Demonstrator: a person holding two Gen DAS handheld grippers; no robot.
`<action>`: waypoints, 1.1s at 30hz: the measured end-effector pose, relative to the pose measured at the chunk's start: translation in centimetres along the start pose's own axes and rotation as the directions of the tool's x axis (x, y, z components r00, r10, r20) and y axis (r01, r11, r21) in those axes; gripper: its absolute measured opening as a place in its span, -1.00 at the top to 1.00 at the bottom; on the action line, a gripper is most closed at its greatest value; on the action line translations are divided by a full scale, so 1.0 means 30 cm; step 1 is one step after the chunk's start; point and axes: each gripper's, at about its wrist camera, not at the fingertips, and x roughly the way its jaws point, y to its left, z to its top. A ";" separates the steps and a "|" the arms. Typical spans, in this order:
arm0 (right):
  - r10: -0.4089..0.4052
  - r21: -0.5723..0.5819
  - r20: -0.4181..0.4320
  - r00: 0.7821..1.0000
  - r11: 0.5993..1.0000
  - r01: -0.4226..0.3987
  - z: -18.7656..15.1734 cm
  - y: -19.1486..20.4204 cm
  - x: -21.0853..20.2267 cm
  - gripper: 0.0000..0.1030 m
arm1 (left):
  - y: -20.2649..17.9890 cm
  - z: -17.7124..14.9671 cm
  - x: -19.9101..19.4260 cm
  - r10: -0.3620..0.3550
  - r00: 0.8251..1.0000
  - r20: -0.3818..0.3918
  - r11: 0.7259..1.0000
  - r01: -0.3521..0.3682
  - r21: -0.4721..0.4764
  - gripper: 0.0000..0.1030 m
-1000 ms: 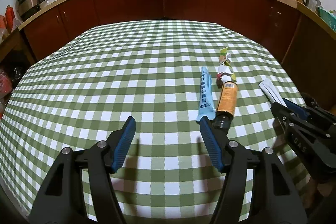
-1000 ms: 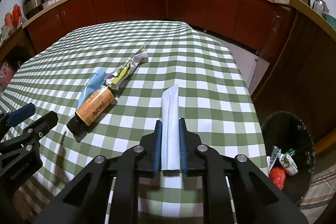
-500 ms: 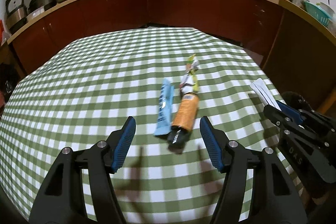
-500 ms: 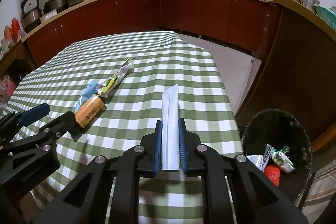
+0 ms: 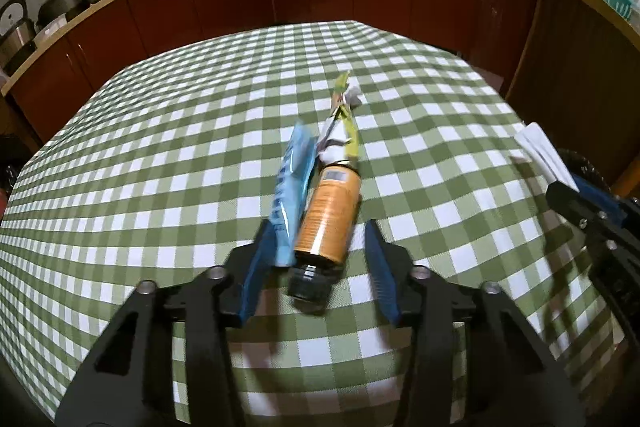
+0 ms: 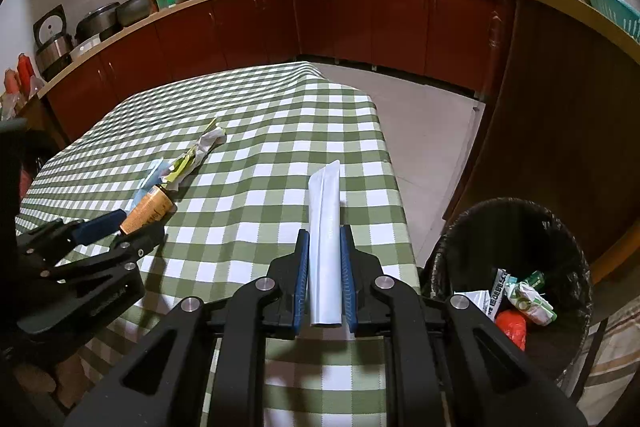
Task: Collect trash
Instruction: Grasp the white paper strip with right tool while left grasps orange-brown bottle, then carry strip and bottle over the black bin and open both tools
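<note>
My left gripper [image 5: 320, 247] is open, with its jaws on either side of an orange-labelled bottle [image 5: 330, 213] with a black cap, lying on the checked table. A blue wrapper [image 5: 292, 187] lies against the bottle's left side, inside the jaws. A crumpled yellow-and-white wrapper [image 5: 340, 131] lies just beyond the bottle. My right gripper [image 6: 325, 275] is shut on a white flat tube [image 6: 325, 227] and holds it over the table's right edge. The bottle [image 6: 148, 213] and the left gripper [image 6: 116, 231] also show in the right wrist view.
A black trash bin [image 6: 516, 227] with several wrappers inside stands on the floor right of the table [image 5: 160, 167]. Brown kitchen cabinets [image 6: 360, 19] with pots and bottles on the counter run behind. Tiled floor lies between table and cabinets.
My left gripper has moved forward and its jaws have narrowed around the bottle and blue wrapper. My right gripper has lifted and shifted right towards the bin with the white tube.
</note>
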 end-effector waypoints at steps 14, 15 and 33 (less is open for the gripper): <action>0.010 0.007 0.003 1.000 1.000 -0.010 -0.017 -0.022 -0.010 0.69 | -0.019 -0.029 -0.031 -0.026 1.000 0.014 1.000 0.026 0.017 0.55; 0.010 0.006 0.005 1.000 1.000 -0.010 -0.018 -0.023 -0.013 0.69 | -0.018 -0.033 -0.040 -0.028 0.999 0.017 1.000 0.027 0.015 0.55; -0.030 0.022 0.057 0.998 0.999 0.028 -0.030 -0.092 -0.101 0.69 | -0.044 -0.040 -0.223 -0.064 0.992 0.112 0.998 0.064 0.004 0.55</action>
